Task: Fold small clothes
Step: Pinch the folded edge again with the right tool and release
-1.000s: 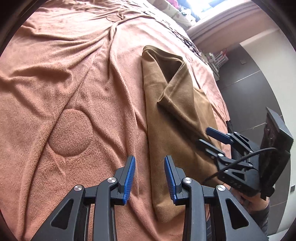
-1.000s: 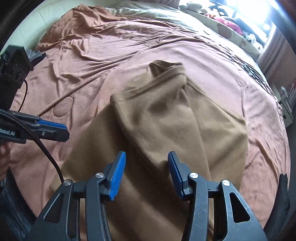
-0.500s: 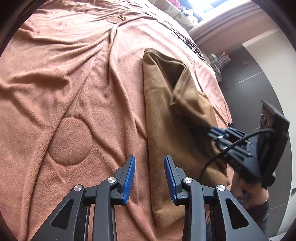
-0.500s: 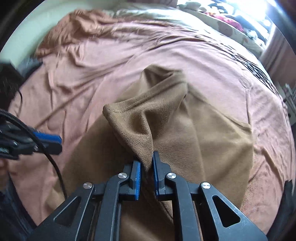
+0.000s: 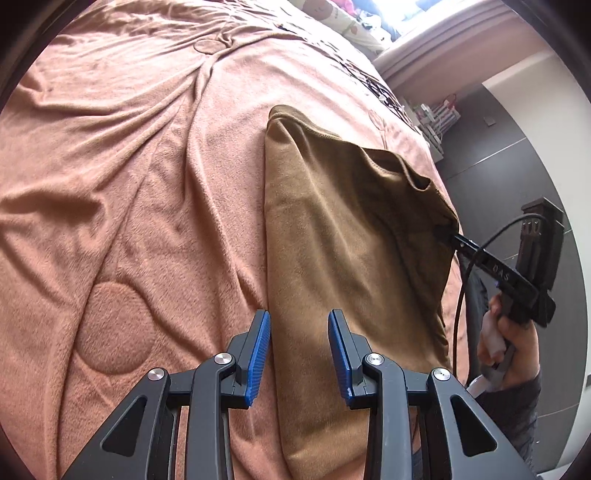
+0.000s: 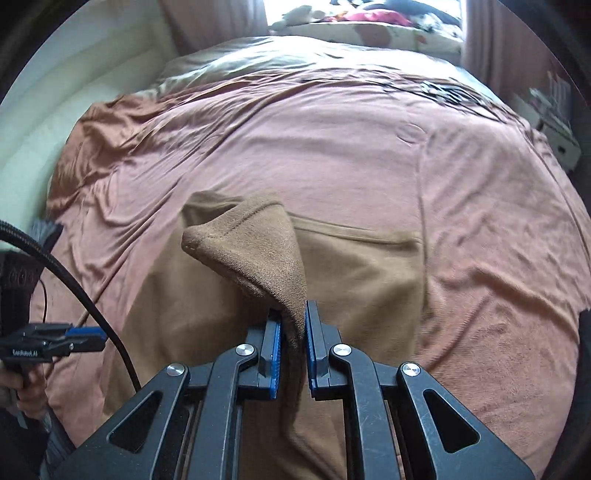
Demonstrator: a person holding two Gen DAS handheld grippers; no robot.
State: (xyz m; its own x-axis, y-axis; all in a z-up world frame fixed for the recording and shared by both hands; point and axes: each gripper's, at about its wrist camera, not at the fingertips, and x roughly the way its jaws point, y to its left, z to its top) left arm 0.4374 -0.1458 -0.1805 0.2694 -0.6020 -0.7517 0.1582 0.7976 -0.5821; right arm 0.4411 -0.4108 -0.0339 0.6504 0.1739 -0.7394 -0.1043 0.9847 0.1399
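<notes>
A brown garment [image 5: 332, 240] lies on the pink-orange bedspread [image 5: 129, 184]. My right gripper [image 6: 292, 325] is shut on a fold of the garment [image 6: 258, 251] and holds it up off the bed, so the cloth tents upward. From the left wrist view, the right gripper [image 5: 448, 236] pinches the raised right edge of the garment. My left gripper [image 5: 298, 332] is open, low over the garment's near left edge, with nothing between its blue pads. The left gripper [image 6: 83, 334] also shows at the left edge of the right wrist view.
The wrinkled bedspread [image 6: 332, 147] covers the whole bed. A patterned pillow or quilt [image 6: 369, 33] lies at the far end by a bright window. A white headboard or wall [image 6: 74, 110] is on the left. A person's hand [image 5: 506, 332] holds the right gripper's handle beyond the bed's right edge.
My right gripper shut on a fold of the garment and lifted it up and to the right. The left gripper stayed open and shifted slightly over the garment's left edge.
</notes>
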